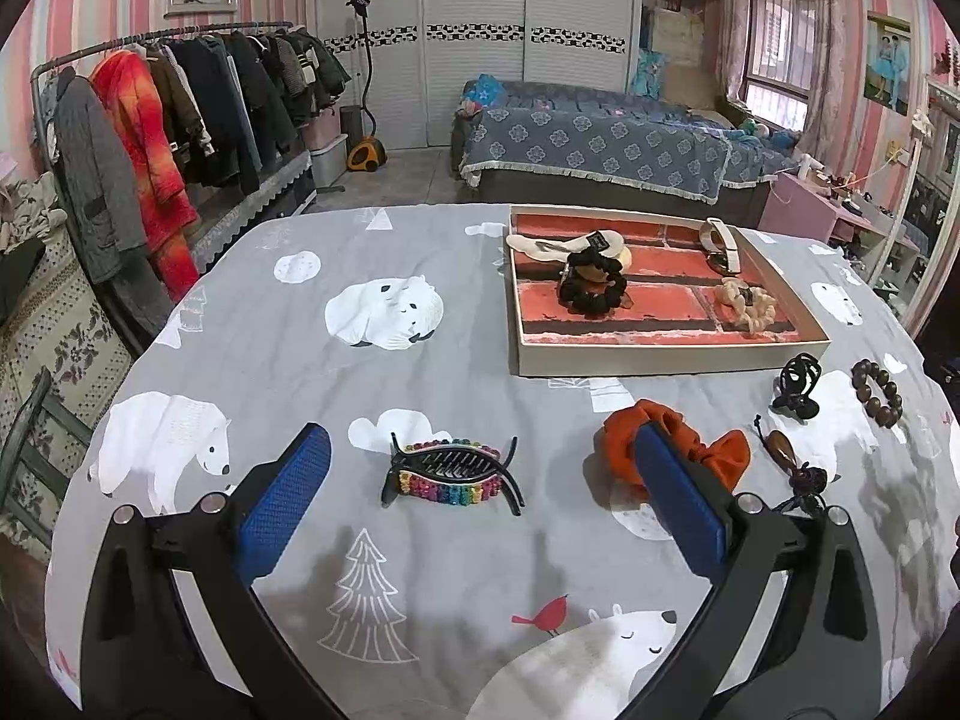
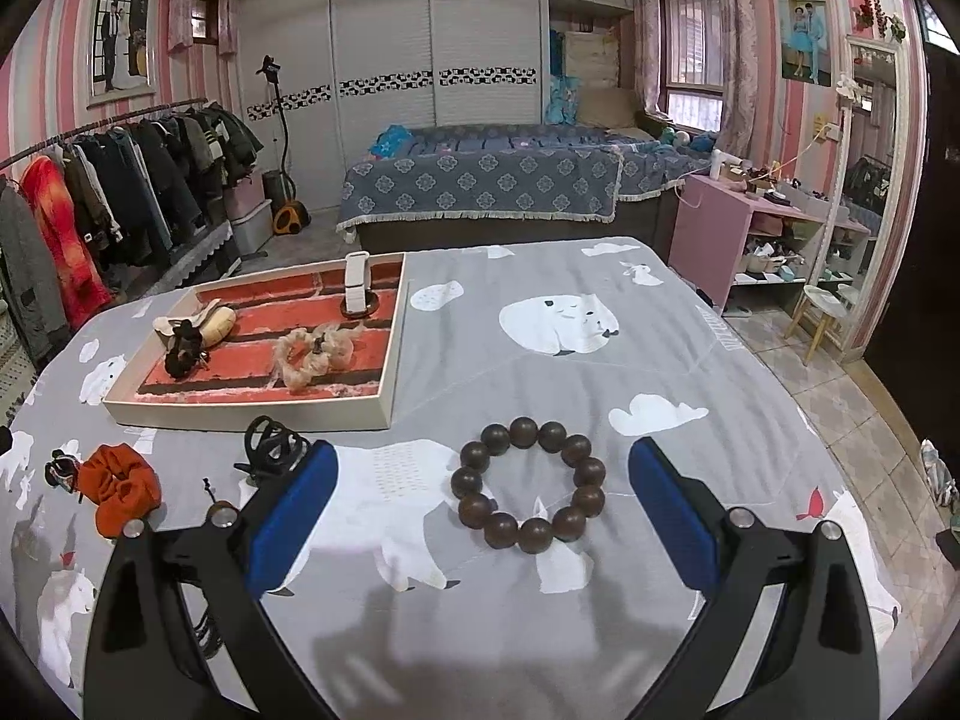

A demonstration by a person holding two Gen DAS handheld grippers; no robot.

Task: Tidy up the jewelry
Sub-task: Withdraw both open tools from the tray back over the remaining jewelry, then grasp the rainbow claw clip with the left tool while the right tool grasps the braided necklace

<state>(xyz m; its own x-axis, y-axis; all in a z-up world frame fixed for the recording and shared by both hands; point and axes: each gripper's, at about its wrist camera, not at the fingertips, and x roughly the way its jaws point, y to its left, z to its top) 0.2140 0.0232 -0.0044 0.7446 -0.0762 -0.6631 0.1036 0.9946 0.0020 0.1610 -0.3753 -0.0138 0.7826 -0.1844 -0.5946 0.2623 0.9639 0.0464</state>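
Two grippers hover with jaws spread wide: the left gripper (image 1: 480, 480) straddles the rainbow hair clip (image 1: 451, 473), the right gripper (image 2: 480, 492) brackets the bead bracelet (image 2: 529, 492), each lined up for pickup toward the far tray (image 1: 660, 357), judging by items already inside.

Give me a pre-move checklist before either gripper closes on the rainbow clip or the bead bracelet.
1. Left gripper open: ok.
2. Rainbow hair clip centred between the left fingers: ok.
3. Orange scrunchie clear of the left gripper's right finger: cannot tell, they overlap in the left wrist view.
4. Right gripper open: ok.
5. Bead bracelet lying flat between the right fingers: ok.
6. Free floor space in the tray: ok.
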